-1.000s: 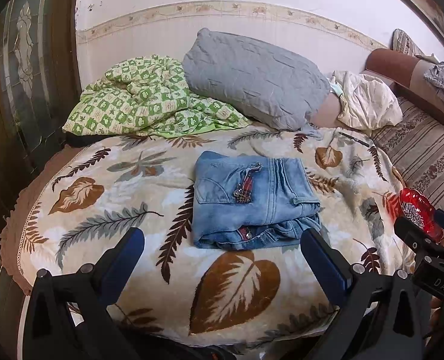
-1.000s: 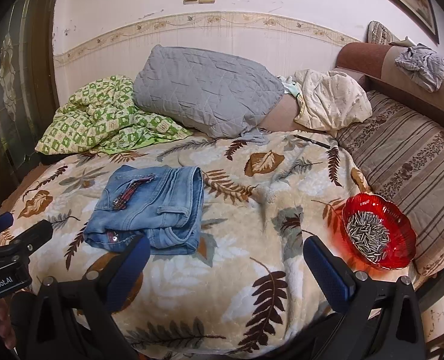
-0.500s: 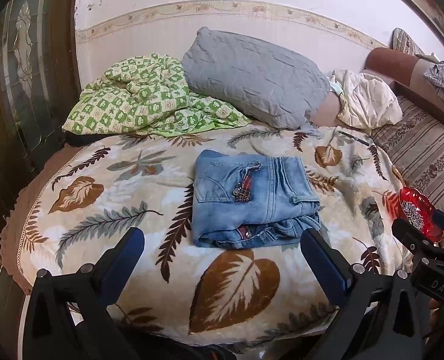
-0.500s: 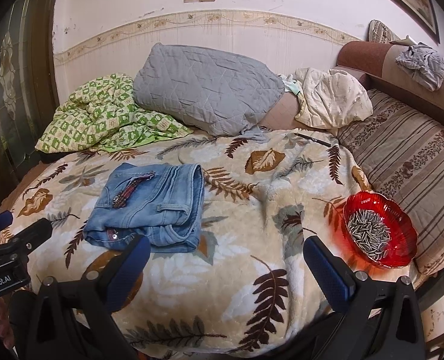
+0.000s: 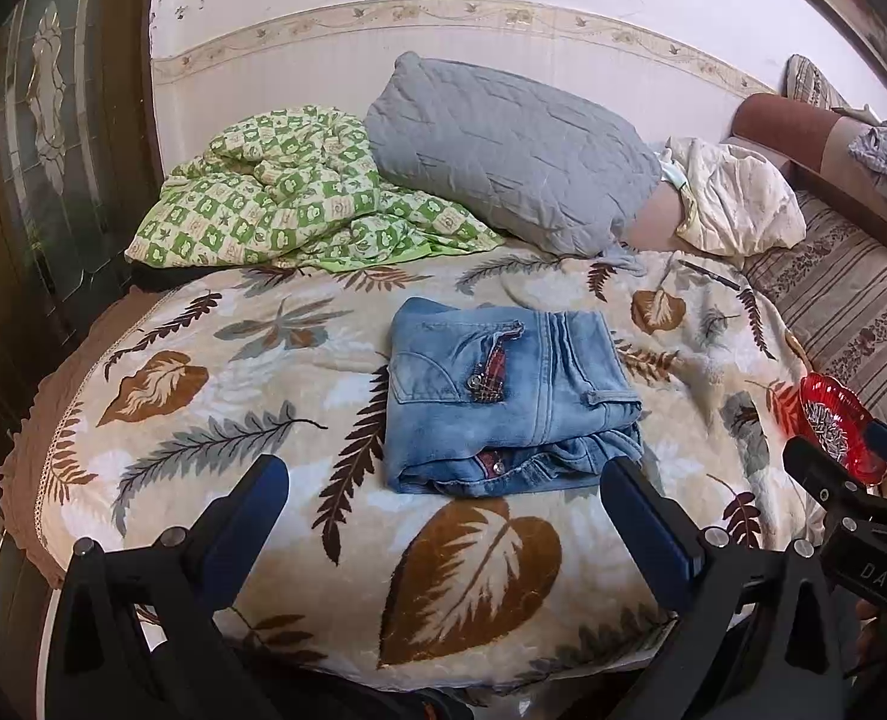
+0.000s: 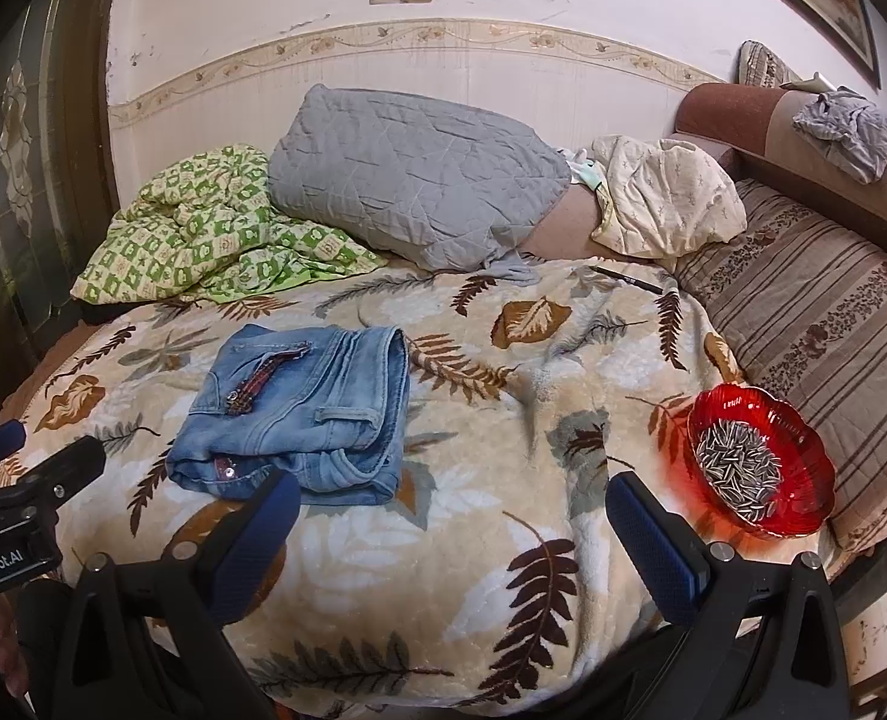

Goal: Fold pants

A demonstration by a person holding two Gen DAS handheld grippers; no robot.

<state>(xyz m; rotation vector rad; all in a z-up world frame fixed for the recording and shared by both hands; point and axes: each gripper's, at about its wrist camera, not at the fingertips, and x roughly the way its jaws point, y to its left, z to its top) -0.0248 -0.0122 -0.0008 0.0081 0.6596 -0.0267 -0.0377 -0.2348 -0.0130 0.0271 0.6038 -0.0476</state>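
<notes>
Jeans [image 5: 506, 399] folded into compact blue rectangle, lying flat on leaf-print blanket [image 5: 299, 396] near middle of bed, back pocket and red-patterned trim facing up, waistband button at near edge. Left gripper [image 5: 443, 525] held above near edge of bed, fingers spread wide, nothing between them; jeans just ahead, centred in the gap, near edge of fold close to right fingertip, not touching. Right gripper [image 6: 452, 531] also spread wide and empty, over blanket further right; jeans ahead and to its left, near corner of fold just behind left fingertip, contact not clear. Red glass bowl [image 6: 761, 465] of striped seeds on blanket's right edge, just beyond right gripper's right finger, well apart from jeans. Grey quilted pillow [image 5: 503, 153] and green checked quilt [image 5: 290, 195] against wall behind jeans, not touching them. Cream cloth bundle [image 6: 668, 198] right of pillow, dark pen [image 6: 626, 279] on blanket near it. Striped cushion [image 6: 815, 324] along right side, grey garment [image 6: 848, 126] draped on brown backrest. Left gripper body visible at left edge of right wrist view, right gripper body at right edge of left wrist view, beside bowl.
</notes>
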